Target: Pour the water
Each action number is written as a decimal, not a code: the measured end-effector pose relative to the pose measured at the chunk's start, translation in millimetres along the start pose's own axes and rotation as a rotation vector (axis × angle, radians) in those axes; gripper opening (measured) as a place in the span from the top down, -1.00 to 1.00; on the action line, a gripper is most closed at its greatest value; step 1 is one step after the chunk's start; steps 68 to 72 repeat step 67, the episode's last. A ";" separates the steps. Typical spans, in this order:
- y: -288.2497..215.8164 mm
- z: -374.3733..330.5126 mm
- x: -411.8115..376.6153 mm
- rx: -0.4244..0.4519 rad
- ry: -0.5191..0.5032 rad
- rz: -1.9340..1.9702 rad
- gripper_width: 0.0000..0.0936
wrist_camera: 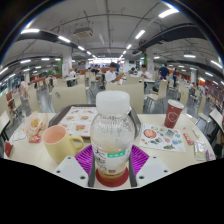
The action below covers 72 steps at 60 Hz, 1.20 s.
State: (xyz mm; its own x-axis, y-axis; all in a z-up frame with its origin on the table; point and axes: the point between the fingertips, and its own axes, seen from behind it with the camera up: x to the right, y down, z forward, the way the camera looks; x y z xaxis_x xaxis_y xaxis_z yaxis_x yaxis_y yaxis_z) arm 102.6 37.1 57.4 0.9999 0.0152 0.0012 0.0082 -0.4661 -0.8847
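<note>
A clear plastic bottle with a white cap and an amber liquid at its base stands upright between my fingers. My gripper is shut on the bottle, its purple pads pressing on both sides of the lower body. A pale yellow mug stands on the table to the left of the bottle, handle toward the bottle. The bottle's base looks lifted a little off the table.
A red paper cup stands beyond on the right. A patterned plate lies right of the bottle and a printed tray mat beyond it. A small cup stands at far left. People sit at tables behind.
</note>
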 end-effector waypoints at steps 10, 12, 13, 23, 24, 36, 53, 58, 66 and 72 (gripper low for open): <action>-0.2 -3.5 3.7 0.006 0.011 0.017 -0.18; 3.7 -4.3 4.0 -0.023 0.012 0.024 -0.28; 6.2 -5.2 4.8 -0.040 0.016 0.030 -0.37; 12.7 -38.9 3.7 -0.129 0.057 0.020 -0.82; 11.3 -45.9 2.5 -0.130 0.065 0.012 -0.81; 3.0 -147.8 -32.1 -0.180 0.114 -0.033 -0.80; -1.5 -239.5 -82.0 -0.181 0.127 -0.041 -0.81; -1.8 -250.0 -86.3 -0.181 0.133 -0.038 -0.81; -2.9 -257.7 -93.4 -0.188 0.125 -0.039 -0.80; -3.4 -257.7 -94.3 -0.187 0.124 -0.033 -0.80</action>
